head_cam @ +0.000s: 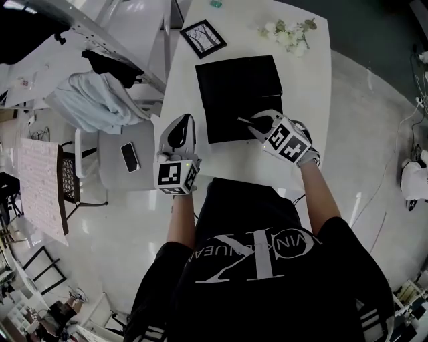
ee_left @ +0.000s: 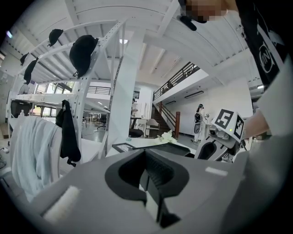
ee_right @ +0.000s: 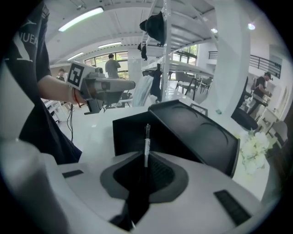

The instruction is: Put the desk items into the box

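A black box (head_cam: 234, 113) lies open on the white table (head_cam: 307, 80), its lid (head_cam: 237, 73) folded back on the far side. My right gripper (head_cam: 257, 125) is shut on a thin pen (ee_right: 146, 139). The pen's tip points out over the box's near edge (ee_right: 130, 132). My left gripper (head_cam: 180, 127) hovers at the table's left edge, just left of the box, shut with nothing in it. A framed picture (head_cam: 202, 38) and a sprig of white flowers (head_cam: 287, 33) lie on the table beyond the box.
A small teal item (head_cam: 215, 3) sits at the table's far end. Left of the table, a grey stool (head_cam: 120, 160) carries a phone (head_cam: 130, 157). Pale clothes (head_cam: 97, 100) hang on a white rack (head_cam: 114, 40) beside it.
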### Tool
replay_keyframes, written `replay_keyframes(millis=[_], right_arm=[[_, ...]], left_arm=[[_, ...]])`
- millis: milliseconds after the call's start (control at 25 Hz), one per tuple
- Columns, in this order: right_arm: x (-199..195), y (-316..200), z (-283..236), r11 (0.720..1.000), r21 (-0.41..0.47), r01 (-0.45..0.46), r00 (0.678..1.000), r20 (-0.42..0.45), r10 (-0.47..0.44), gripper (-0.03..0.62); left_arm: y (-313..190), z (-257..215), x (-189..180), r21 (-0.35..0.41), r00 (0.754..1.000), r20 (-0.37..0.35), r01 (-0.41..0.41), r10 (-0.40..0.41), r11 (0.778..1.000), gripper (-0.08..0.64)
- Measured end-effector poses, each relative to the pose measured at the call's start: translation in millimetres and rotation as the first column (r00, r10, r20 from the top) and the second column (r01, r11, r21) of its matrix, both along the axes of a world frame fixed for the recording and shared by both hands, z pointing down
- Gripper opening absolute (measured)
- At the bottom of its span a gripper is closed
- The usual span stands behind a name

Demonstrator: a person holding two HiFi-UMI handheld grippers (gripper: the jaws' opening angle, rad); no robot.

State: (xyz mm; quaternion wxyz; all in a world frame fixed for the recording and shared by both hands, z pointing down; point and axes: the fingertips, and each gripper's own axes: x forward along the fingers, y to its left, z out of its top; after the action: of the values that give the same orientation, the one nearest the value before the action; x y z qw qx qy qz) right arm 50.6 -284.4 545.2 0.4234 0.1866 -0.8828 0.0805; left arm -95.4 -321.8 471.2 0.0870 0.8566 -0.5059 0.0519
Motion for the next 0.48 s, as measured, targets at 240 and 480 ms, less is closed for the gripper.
replay_keyframes(millis=[240, 480], right_arm=[[-10.0, -7.9, 10.5, 0.997, 0.005, 0.072, 0.997, -0.041, -0.072, 0.025], [-15.2, -7.7, 22.5, 0.995, -0.022, 0.101, 0.993, -0.061, -0.102, 0.025]], left_arm=[[-0.1, 2.4, -4.8, -0.01, 1.0, 0.002, 0.025, -0.025, 1.0, 0.011], [1.9, 2.7, -12.5, -0.015, 0.999, 0.009, 0.046, -0.046, 0.999, 0.011]])
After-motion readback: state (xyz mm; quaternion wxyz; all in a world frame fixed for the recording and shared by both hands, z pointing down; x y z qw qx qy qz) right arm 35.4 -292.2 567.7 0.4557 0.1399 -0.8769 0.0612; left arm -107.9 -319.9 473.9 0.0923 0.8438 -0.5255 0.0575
